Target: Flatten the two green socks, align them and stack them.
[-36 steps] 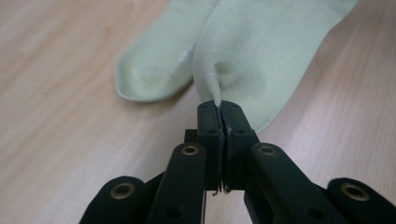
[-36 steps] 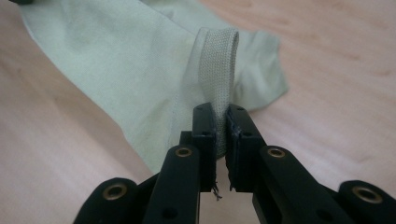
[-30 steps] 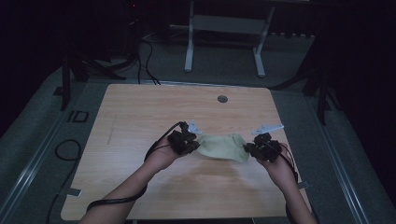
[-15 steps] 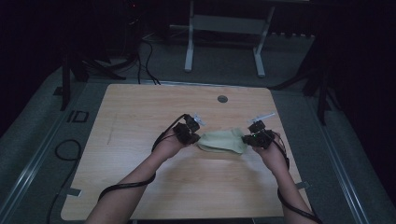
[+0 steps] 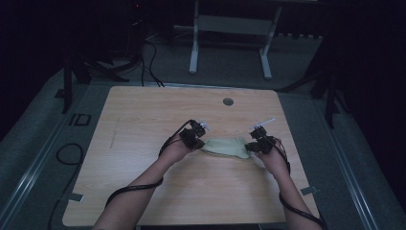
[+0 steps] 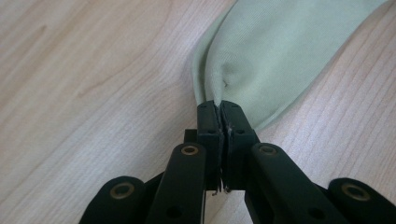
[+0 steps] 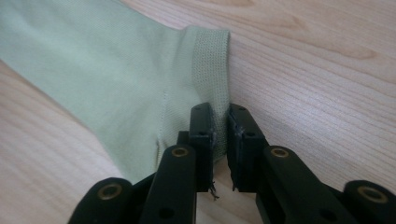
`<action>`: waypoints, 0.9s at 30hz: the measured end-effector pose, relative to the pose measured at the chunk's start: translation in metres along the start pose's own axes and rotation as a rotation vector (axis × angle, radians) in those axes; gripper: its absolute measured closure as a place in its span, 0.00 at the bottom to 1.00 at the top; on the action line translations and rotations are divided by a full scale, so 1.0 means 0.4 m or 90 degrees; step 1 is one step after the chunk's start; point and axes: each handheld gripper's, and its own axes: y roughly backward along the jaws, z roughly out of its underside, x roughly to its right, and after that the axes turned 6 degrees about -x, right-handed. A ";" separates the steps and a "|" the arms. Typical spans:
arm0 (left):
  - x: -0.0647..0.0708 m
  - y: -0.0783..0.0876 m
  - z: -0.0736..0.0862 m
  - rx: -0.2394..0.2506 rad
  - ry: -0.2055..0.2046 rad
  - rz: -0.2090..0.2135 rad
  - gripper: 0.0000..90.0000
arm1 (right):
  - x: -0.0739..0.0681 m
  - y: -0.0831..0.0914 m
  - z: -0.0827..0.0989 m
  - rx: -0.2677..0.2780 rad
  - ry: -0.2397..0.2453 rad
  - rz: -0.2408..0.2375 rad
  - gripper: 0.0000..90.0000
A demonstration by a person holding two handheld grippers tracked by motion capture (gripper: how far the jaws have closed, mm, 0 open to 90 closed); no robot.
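- The pale green cloth [image 5: 226, 146] lies flat on the wooden table [image 5: 143, 120], stretched between the two hands a little right of the table's middle.
- The left gripper [image 5: 195, 135] is at the cloth's left end; in the left gripper view its gripper [image 6: 219, 108] has the fingers [image 6: 208, 126] pressed together, pinching a gathered fold of the cloth [image 6: 275, 56] with no gap between them.
- The fabric puckers into a small dimple just beyond that pinch and fans out wider away from it.
- The right gripper [image 5: 258, 143] is at the cloth's right end; in the right gripper view its gripper [image 7: 219, 112] has its fingers [image 7: 201, 126] a slim gap apart, having just been opening a little.
- The ribbed hem of the cloth [image 7: 93, 65] stands in that gap; the left finger touches it, but the right finger shows a sliver of space, so the grip looks slack rather than clamped.
- Both ends of the cloth rest low against the table.
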 end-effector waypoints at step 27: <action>0.069 -0.017 -0.034 0.059 -0.017 -0.006 0.99 | -0.040 0.007 -0.004 0.009 0.033 -0.006 1.00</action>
